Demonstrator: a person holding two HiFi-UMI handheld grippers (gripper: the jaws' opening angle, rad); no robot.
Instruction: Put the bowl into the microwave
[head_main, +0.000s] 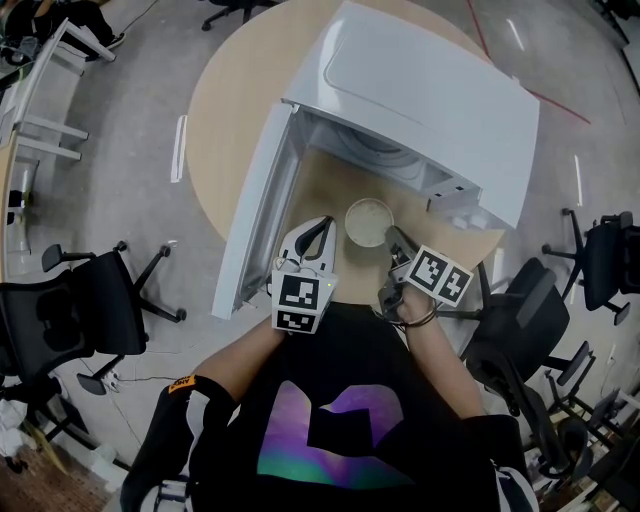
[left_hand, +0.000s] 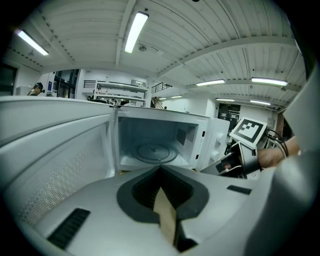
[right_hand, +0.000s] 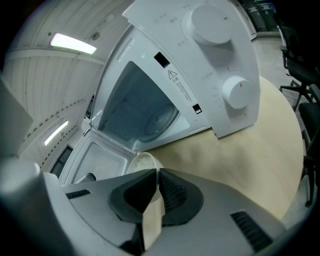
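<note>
- Right hand-held gripper (right_hand: 156, 172): jaws clamped on the rim of the bowl (right_hand: 141, 161), pale wall pinched between the pads.
- In the head view the right hand-held gripper (head_main: 393, 238) holds the bowl (head_main: 368, 220) by its near-right edge. The rest of the bowl sticks out ahead and left of the jaws.
- The bowl is outside the microwave (head_main: 430, 90), at the table (head_main: 230, 90) just ahead of the open cavity. Can't tell whether it rests on the table or is lifted.
- Left hand-held gripper (left_hand: 160, 169): jaws closed tip to tip with nothing between them, only table showing through the slot.
- In the head view the left hand-held gripper (head_main: 322, 228) is just left of the bowl, not touching it, and level with the right one.
- Ahead of both: the microwave cavity with its glass turntable (left_hand: 152, 151) inside, seen straight on from the left gripper view.
- Left of the left hand-held gripper: the microwave door (left_hand: 55, 150), swung fully open.
- Ahead-right of the right hand-held gripper: the control panel with two round knobs, upper (right_hand: 212, 22) and lower (right_hand: 237, 92).
- Beyond the table, on the floor: an office chair (head_main: 80, 310) to the left and another office chair (head_main: 520, 320) to the right.
</note>
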